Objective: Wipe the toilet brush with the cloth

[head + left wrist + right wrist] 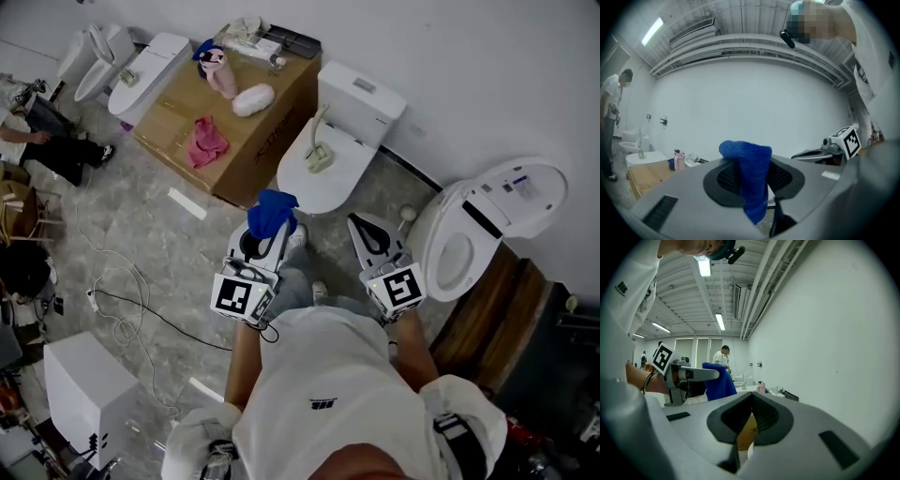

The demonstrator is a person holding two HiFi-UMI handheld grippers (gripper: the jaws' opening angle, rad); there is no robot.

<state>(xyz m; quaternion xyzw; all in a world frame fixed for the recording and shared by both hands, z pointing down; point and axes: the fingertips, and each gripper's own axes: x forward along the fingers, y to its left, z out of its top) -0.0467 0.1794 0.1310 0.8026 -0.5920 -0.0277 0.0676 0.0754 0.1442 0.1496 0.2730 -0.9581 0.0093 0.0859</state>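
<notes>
A blue cloth (pixel 272 211) hangs bunched from my left gripper (pixel 265 228), which is shut on it; in the left gripper view the cloth (pixel 747 159) drapes over the closed jaws (pixel 749 183). My right gripper (pixel 358 222) is shut with nothing in it, its jaws meeting in the right gripper view (pixel 752 401). A pale toilet brush (pixel 319 150) lies on the closed lid of the white toilet (pixel 347 103) just ahead of both grippers. Both grippers hover above the floor in front of that toilet, apart from the brush.
A cardboard box (pixel 178 117) left of the toilet holds a pink cloth (pixel 208 141), a pink bottle (pixel 221 75) and a white object (pixel 253 98). An open-lidded toilet (pixel 478 225) stands at the right. More toilets (pixel 141 70) stand far left. Cables (pixel 122 309) cross the floor.
</notes>
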